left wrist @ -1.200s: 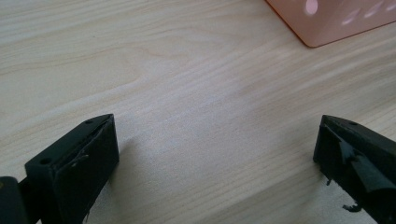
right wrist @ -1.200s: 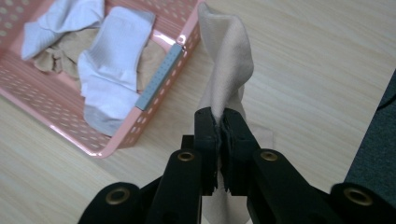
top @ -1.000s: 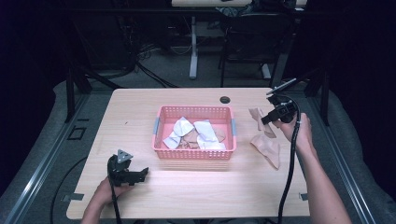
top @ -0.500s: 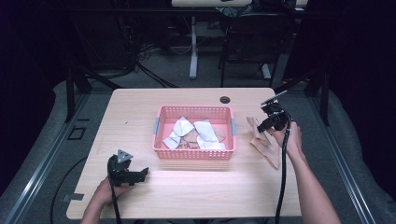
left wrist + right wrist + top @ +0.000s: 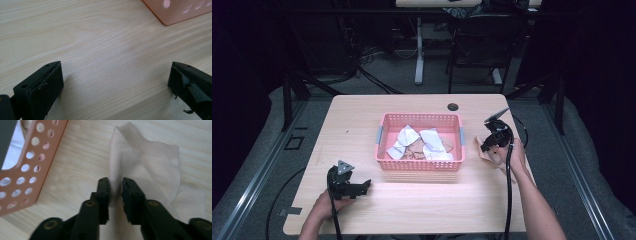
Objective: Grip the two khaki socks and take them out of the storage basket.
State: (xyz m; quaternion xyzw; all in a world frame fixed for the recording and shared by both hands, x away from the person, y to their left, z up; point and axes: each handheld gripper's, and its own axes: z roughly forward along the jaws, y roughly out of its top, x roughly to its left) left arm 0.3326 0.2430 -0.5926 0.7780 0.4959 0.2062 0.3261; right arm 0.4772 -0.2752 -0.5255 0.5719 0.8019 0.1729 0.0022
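The right gripper (image 5: 115,182) has just been opening, jaws narrow around a beige sock (image 5: 150,167). Soft, light, floppy: pinch that raised fold at twelve o'clock.

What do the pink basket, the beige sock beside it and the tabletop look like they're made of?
Basket: probably moulded plastic, smooth and matte, with rows of punched round holes. Sock: soft knit fabric, fine ribbed mesh near the cuff. Tabletop: pale wood grain, possibly laminate, with a slight sheen.
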